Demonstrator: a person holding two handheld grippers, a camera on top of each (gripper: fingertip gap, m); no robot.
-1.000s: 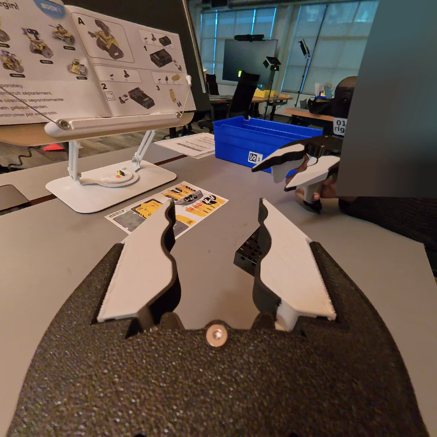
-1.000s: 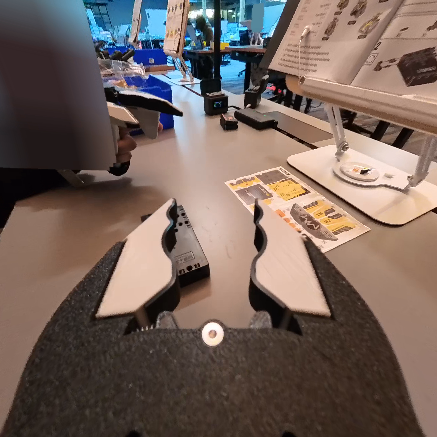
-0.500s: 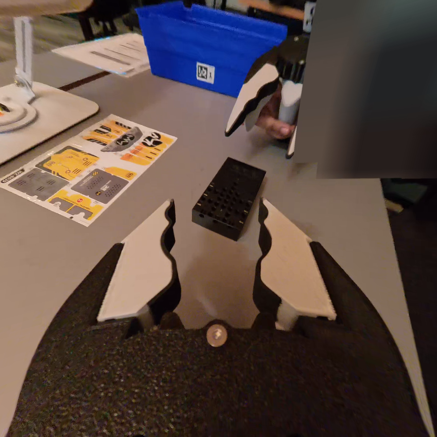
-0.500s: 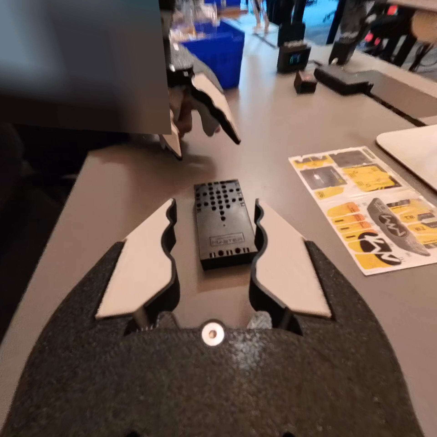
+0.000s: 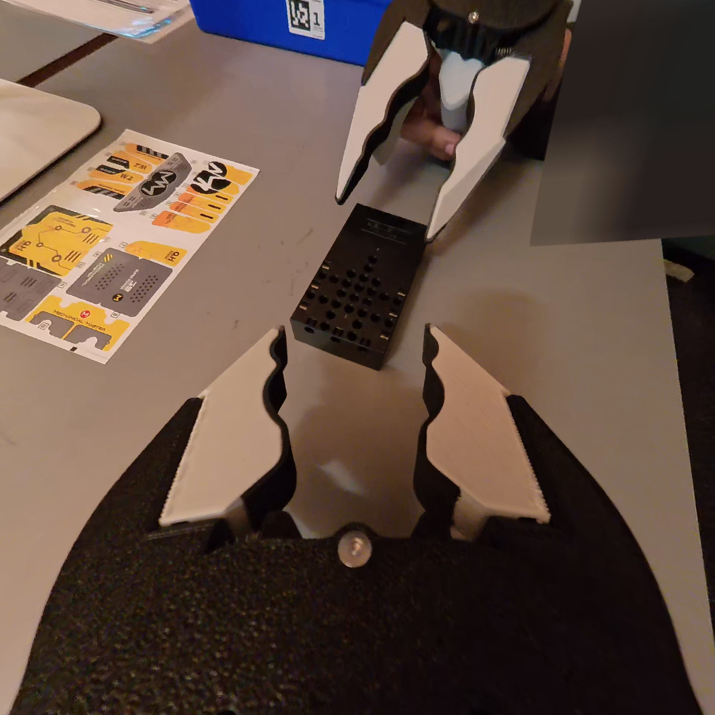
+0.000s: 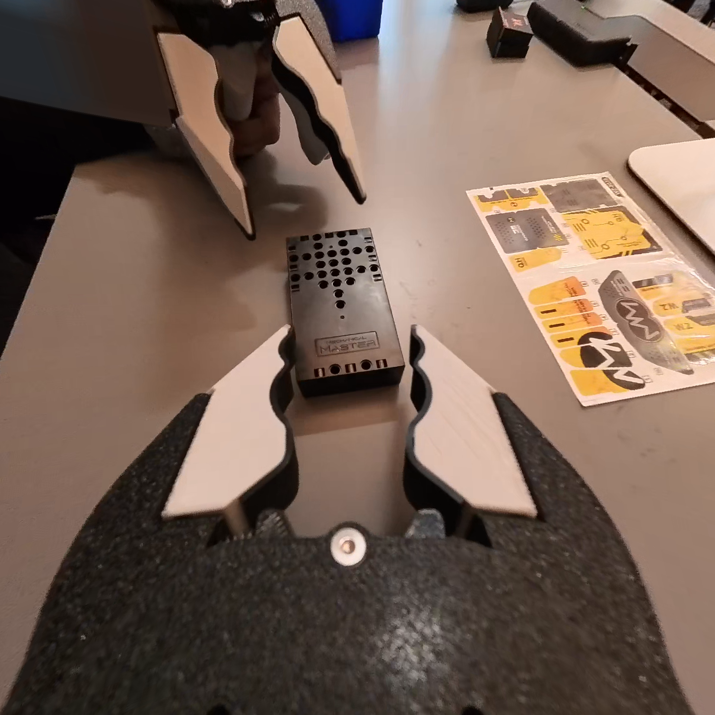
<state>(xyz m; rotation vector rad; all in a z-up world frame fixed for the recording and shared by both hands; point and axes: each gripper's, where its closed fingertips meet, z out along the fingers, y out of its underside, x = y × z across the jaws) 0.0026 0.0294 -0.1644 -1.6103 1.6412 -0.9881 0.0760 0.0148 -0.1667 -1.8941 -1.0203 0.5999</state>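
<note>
Right wrist view: black block (image 6: 340,309) lies between spread fingers (image 6: 247,421).

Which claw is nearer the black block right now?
Right. The right claw, open, straddles one end of the black block; the left claw, open, sits just short of the opposite end.

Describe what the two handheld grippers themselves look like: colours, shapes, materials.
Both are alike. The left gripper and the right gripper each have a rough, speckled black body with a silver screw at its middle. Two flat white fingers taper to points; their inner edges are black and wavy. Seen from opposite, each has a pale handle behind the fingers. No cables show.
</note>
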